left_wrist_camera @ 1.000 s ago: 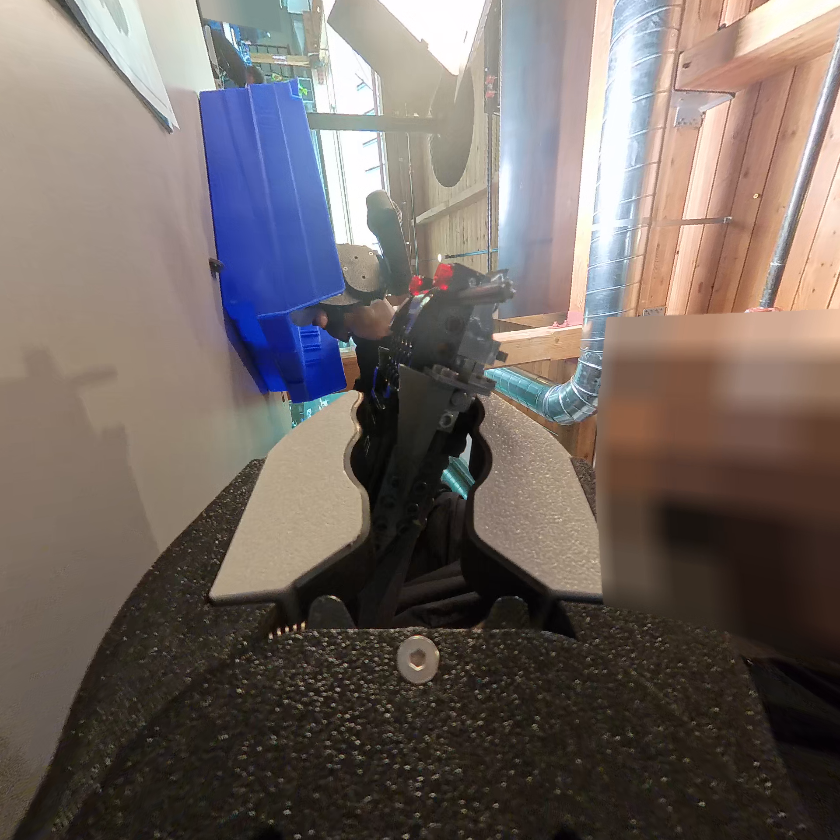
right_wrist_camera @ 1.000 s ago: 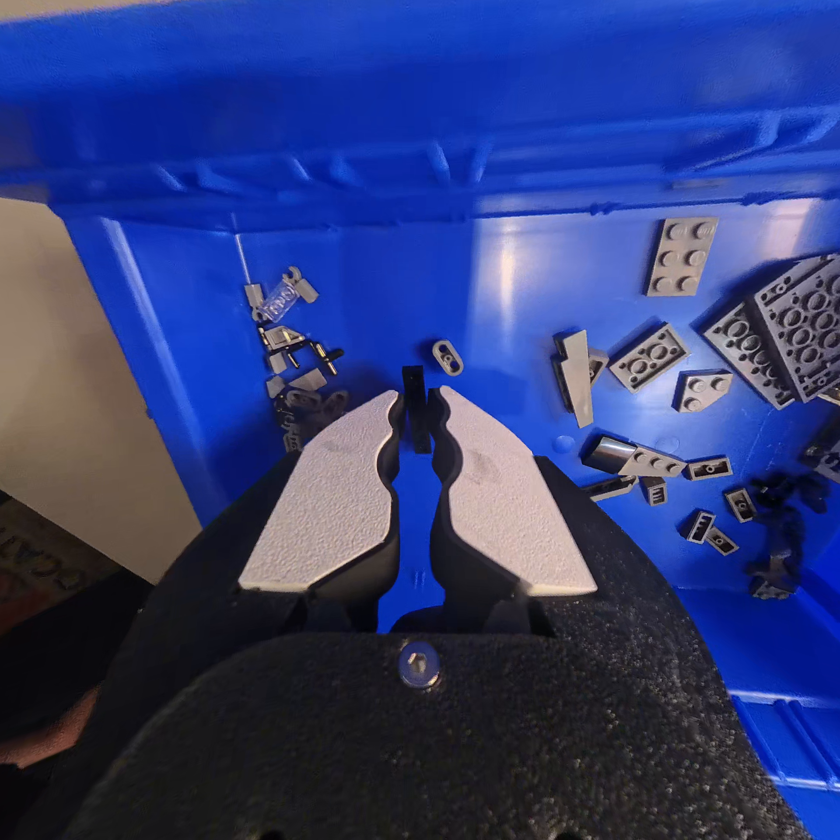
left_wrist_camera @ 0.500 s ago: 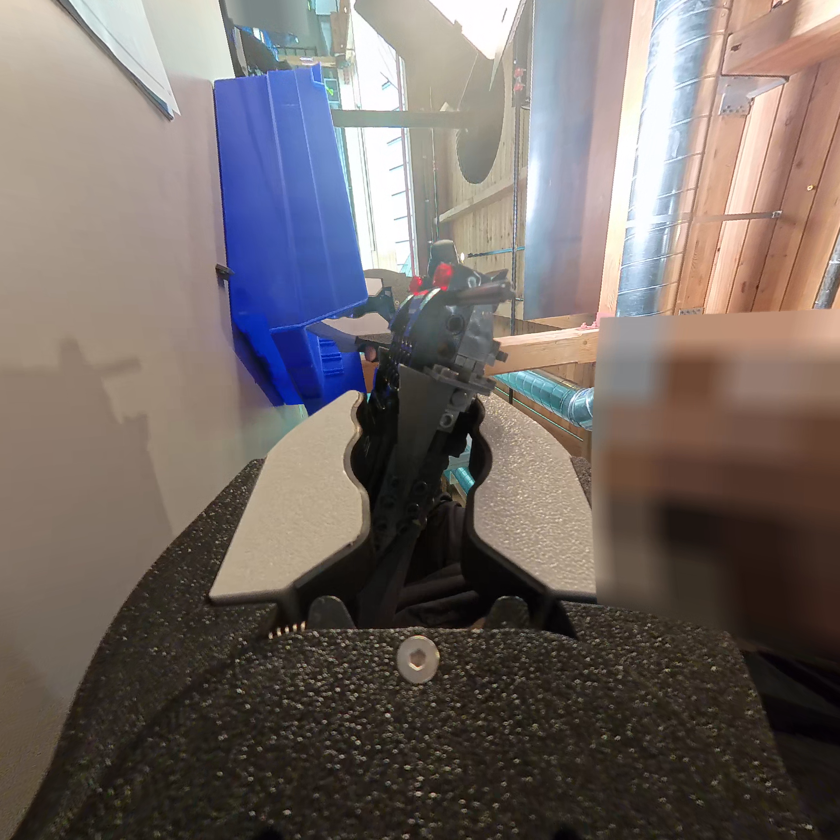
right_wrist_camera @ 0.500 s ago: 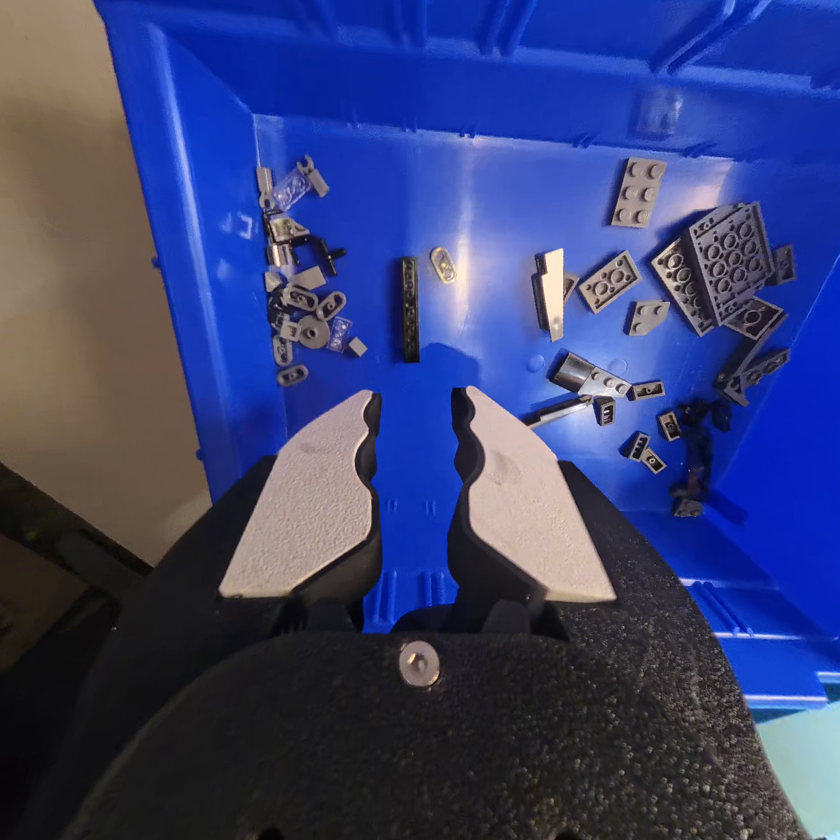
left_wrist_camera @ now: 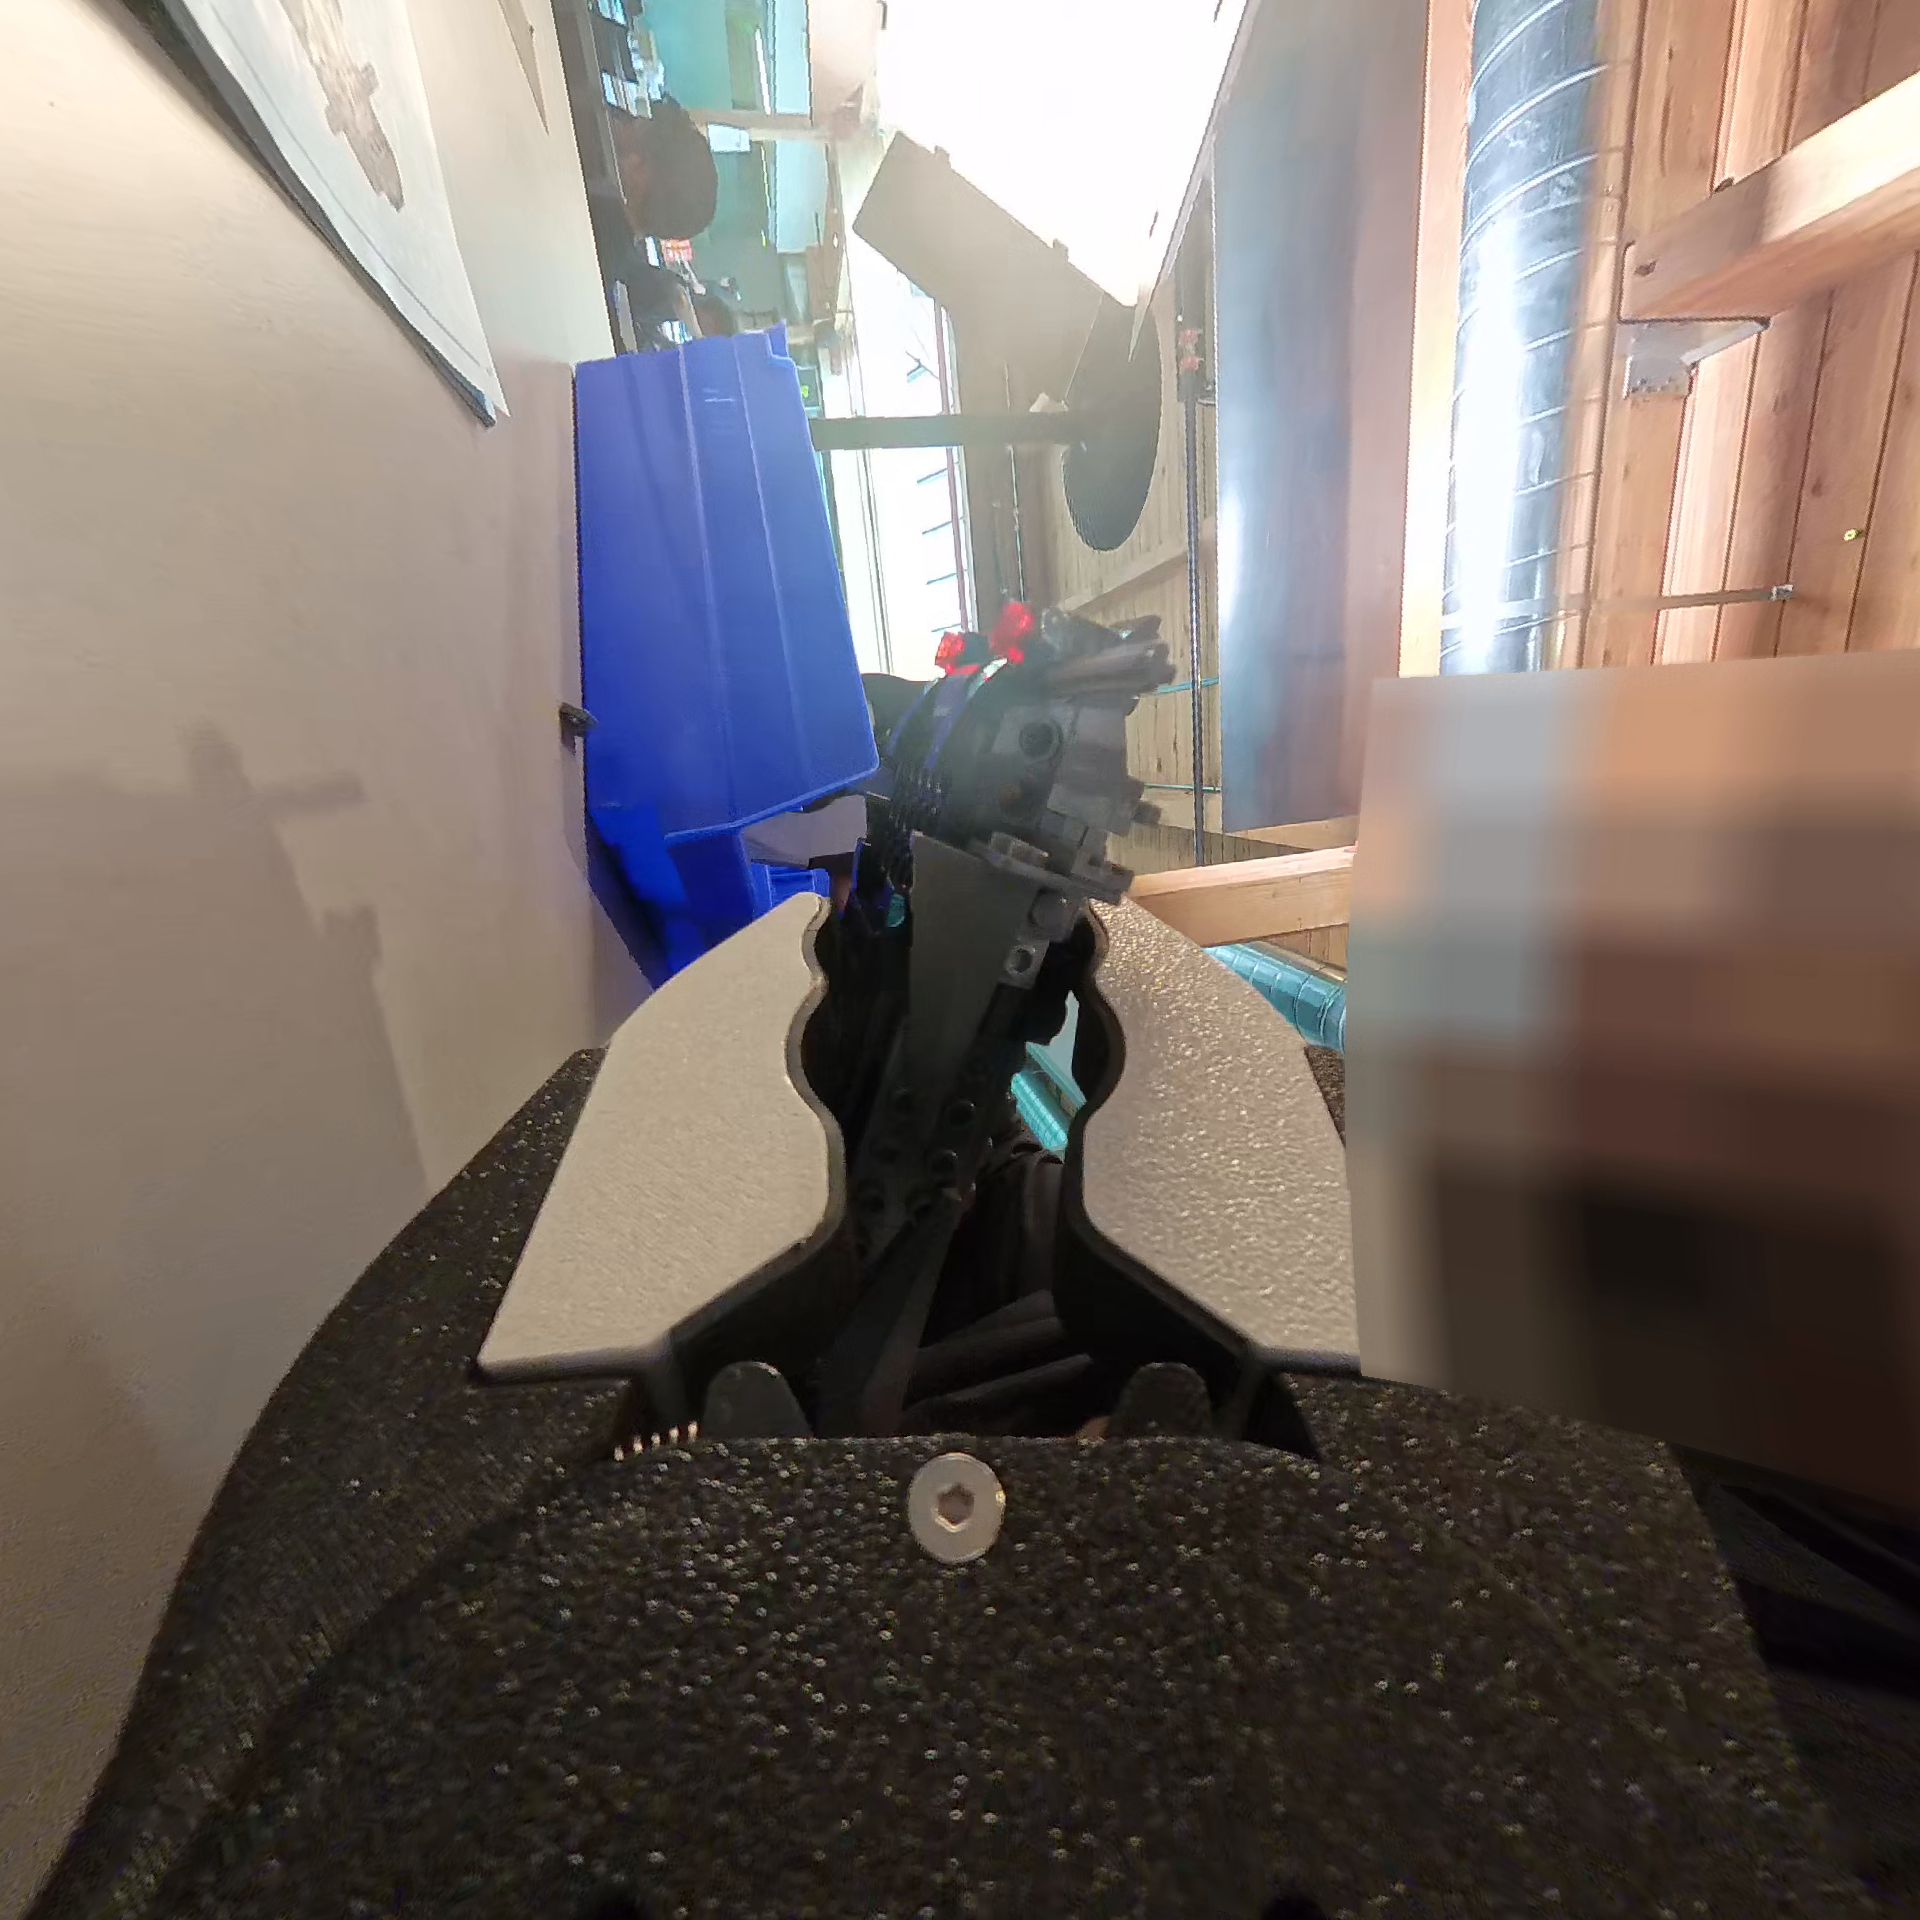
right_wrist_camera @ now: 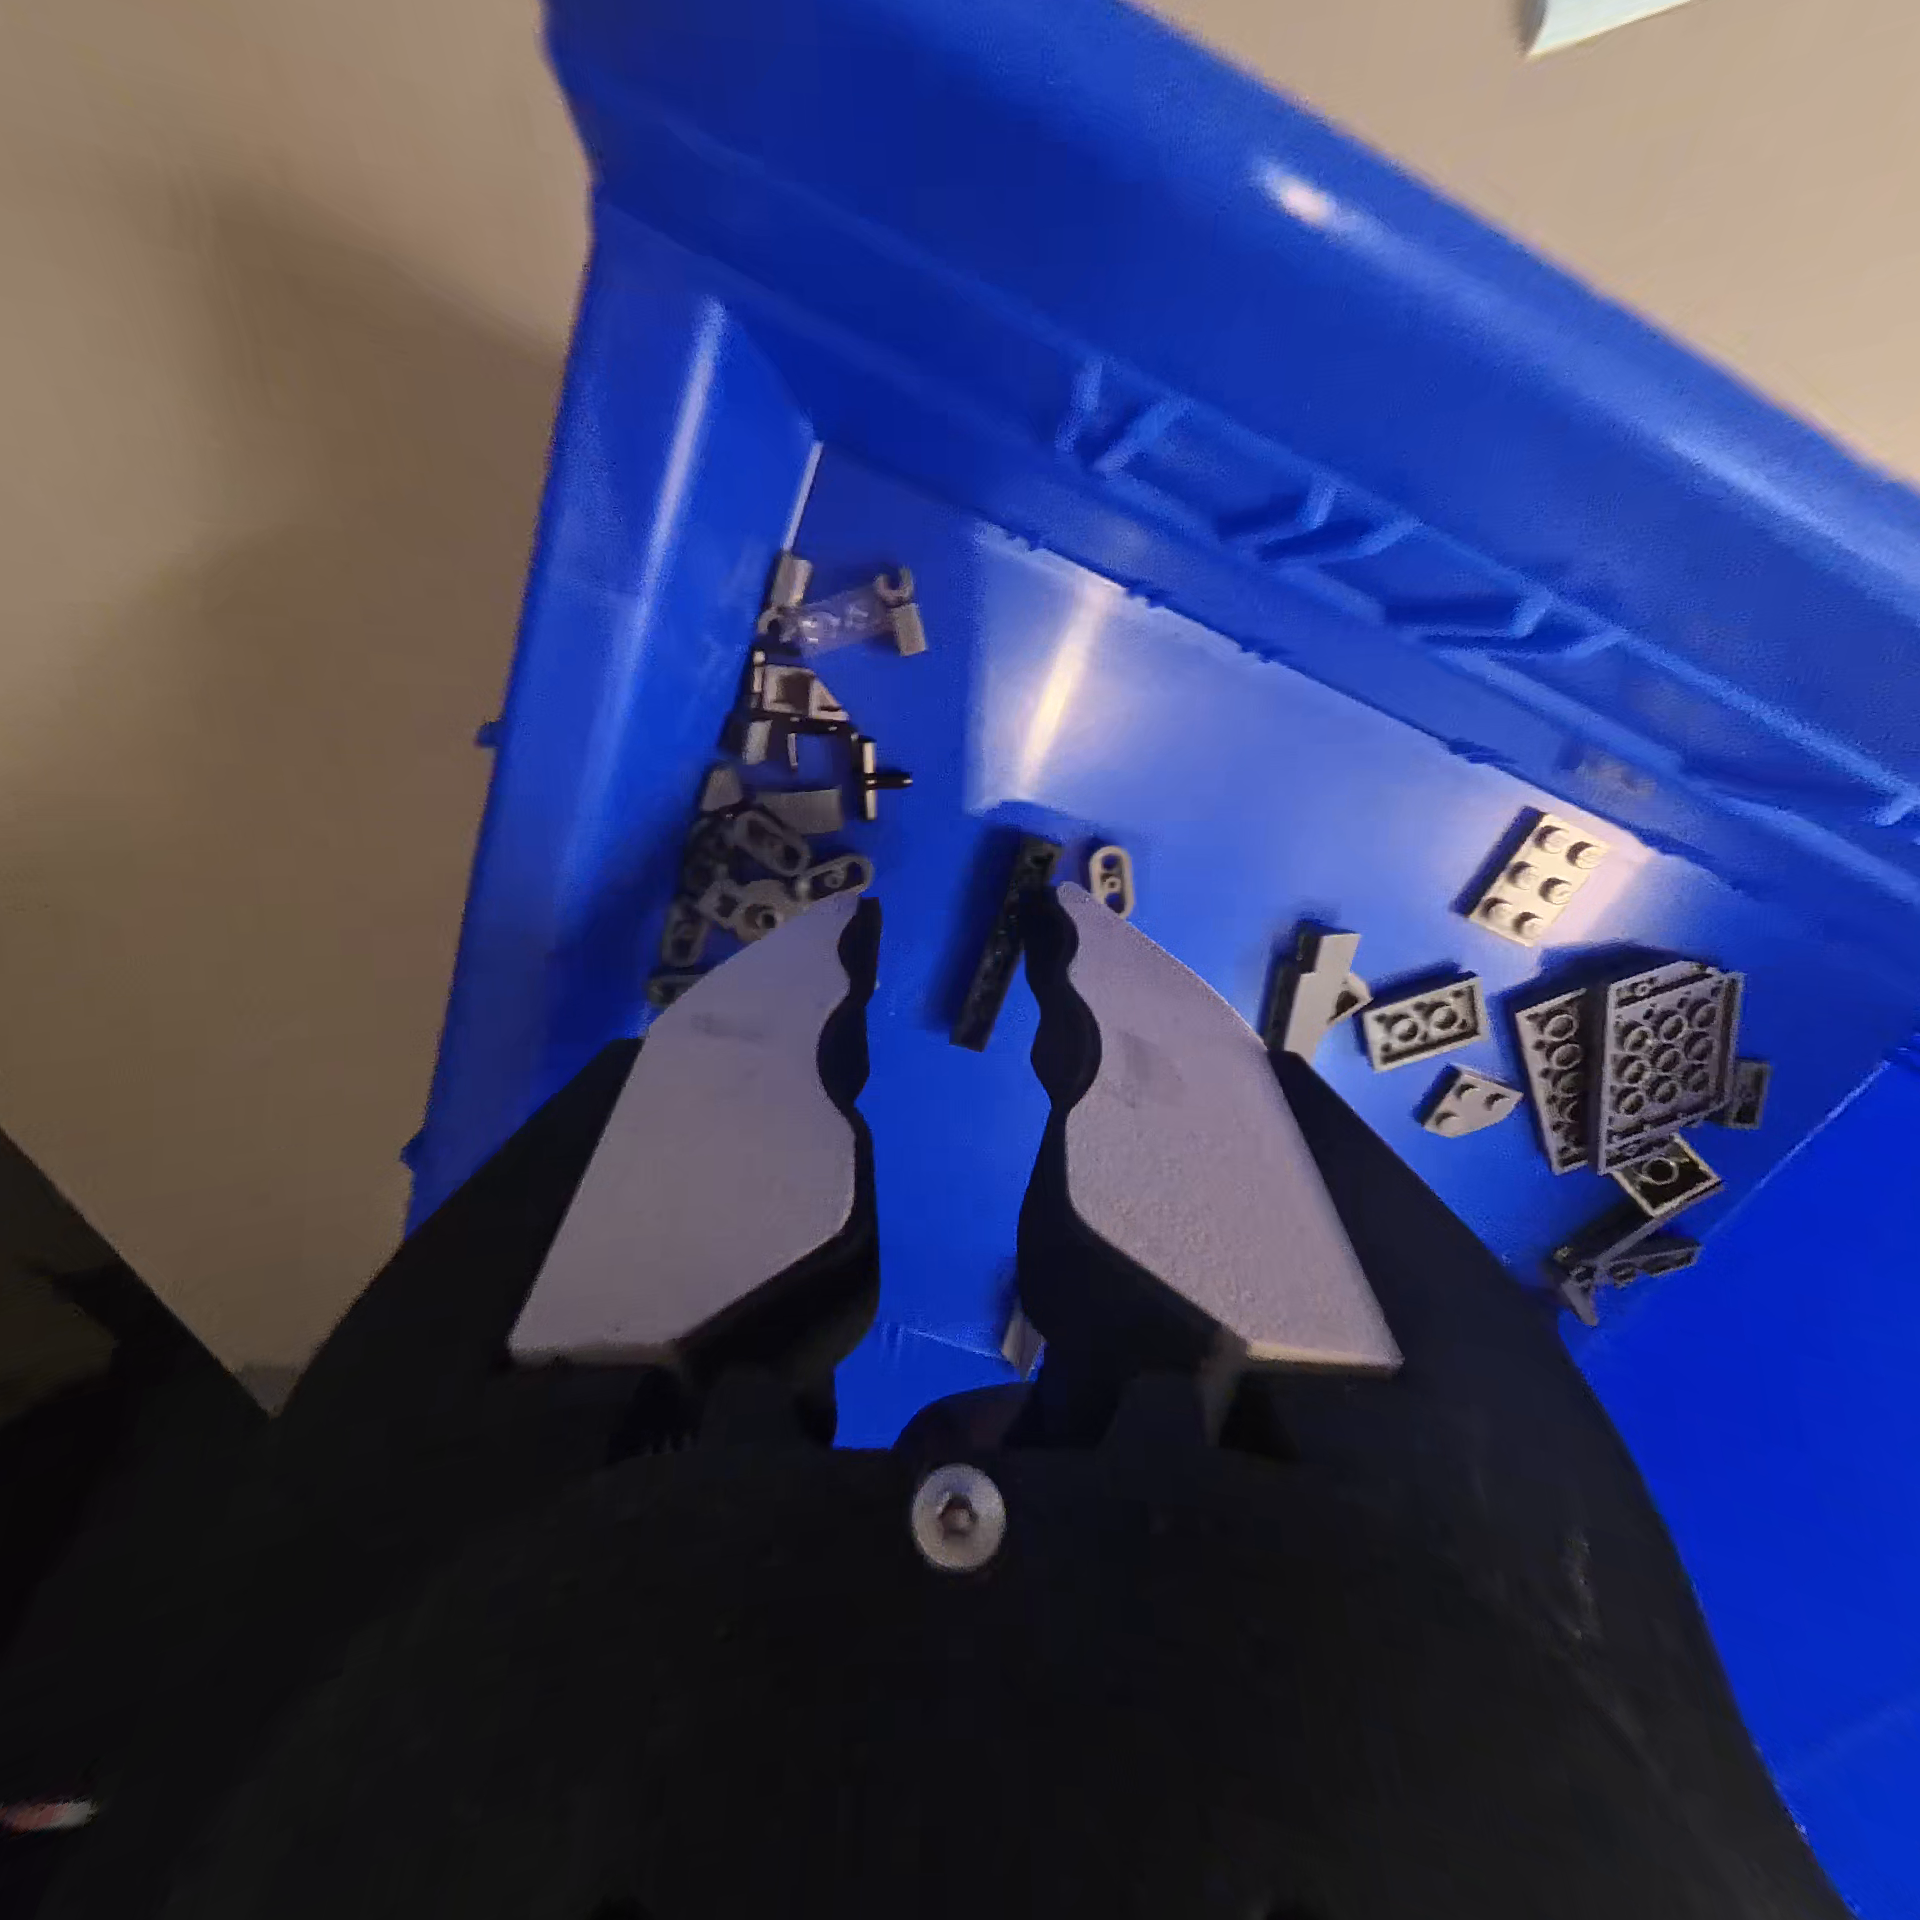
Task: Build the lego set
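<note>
Holding a dark brick model (left_wrist_camera: 977,935) tight between both pads, the left gripper (left_wrist_camera: 951,925) keeps it up off the table (left_wrist_camera: 208,935). Farther right, the right gripper (right_wrist_camera: 956,914) hangs open and empty over the blue bin (right_wrist_camera: 1351,312). A thin black bar (right_wrist_camera: 1003,940) lies loose below it, among grey bricks (right_wrist_camera: 1538,878).

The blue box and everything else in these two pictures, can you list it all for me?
Blue bin: one, on the pale table.
Long black strip: one, on the bin floor between the right jaws, unheld.
Small grey links: a pile, bin's left corner.
Grey studded plates: several, bin's right side.
Brick model: one, dark grey and black with red bits, clamped in the left jaws.
Silver duct: one, by the wooden wall.
Left gripper: shut on the model.
Right gripper: open.
</note>
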Demonstrator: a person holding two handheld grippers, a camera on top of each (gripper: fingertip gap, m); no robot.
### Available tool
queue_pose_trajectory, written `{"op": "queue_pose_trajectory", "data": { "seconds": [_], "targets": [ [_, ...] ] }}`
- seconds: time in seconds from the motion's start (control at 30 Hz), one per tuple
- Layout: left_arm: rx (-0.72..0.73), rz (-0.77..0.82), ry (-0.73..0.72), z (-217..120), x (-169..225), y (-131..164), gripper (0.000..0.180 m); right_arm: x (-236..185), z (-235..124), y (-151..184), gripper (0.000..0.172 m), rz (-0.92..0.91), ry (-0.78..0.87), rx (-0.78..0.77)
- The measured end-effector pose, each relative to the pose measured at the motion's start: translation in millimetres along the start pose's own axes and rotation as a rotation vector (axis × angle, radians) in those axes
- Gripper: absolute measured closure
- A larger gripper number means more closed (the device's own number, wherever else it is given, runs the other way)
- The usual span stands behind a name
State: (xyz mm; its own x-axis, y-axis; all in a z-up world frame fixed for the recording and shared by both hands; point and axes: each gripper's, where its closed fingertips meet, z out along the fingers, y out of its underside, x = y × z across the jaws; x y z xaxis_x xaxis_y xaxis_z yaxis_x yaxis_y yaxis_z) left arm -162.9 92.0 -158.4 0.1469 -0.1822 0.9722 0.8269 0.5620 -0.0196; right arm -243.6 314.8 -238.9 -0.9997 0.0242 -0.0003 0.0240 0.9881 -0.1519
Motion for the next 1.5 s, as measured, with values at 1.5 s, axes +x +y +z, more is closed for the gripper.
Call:
{"op": "queue_pose_trajectory", "data": {
  "seconds": [1.5],
  "targets": [
    [0.077, 0.025, -0.034, -6, -2, -12, 0.138, -25, -45, 3, 0.133, 0.043, -0.012, 0.001]
  ]
}}
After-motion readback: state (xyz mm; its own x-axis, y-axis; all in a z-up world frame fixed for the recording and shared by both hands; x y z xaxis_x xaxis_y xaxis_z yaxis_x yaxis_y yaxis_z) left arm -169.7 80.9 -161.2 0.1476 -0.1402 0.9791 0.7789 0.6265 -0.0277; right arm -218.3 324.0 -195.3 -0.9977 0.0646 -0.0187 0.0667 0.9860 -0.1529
